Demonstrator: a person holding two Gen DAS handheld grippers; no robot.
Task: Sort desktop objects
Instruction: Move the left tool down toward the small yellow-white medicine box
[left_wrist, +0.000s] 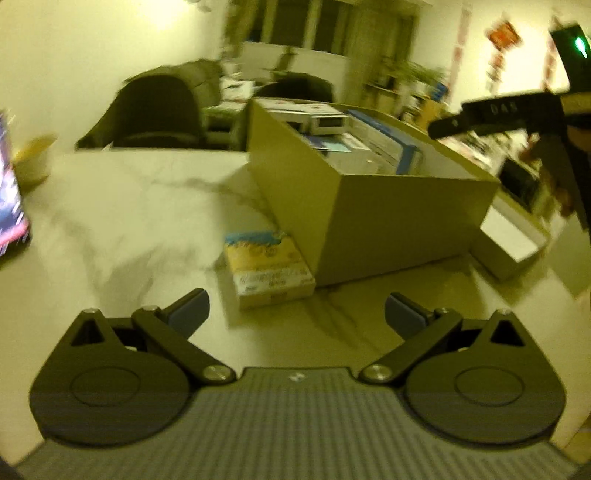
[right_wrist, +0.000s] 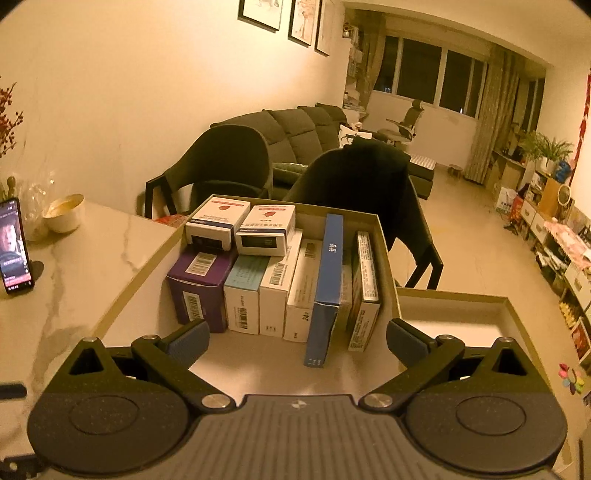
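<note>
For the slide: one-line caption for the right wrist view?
Open right gripper hovers over a storage box packed with upright cartons.

black linkage arms with silver screws, blue-grey padded jaws, ribbed grey body, round black hubs

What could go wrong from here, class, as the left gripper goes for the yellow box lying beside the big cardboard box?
1. The yellow box lies right against the cardboard box wall, so a finger of the open left gripper may jam there.
2. The left view is motion-blurred, suggesting a fast approach that could overshoot.
3. The tall blue box stands on edge with free space beside it; the open right gripper hovering nearby could tip it.
</note>
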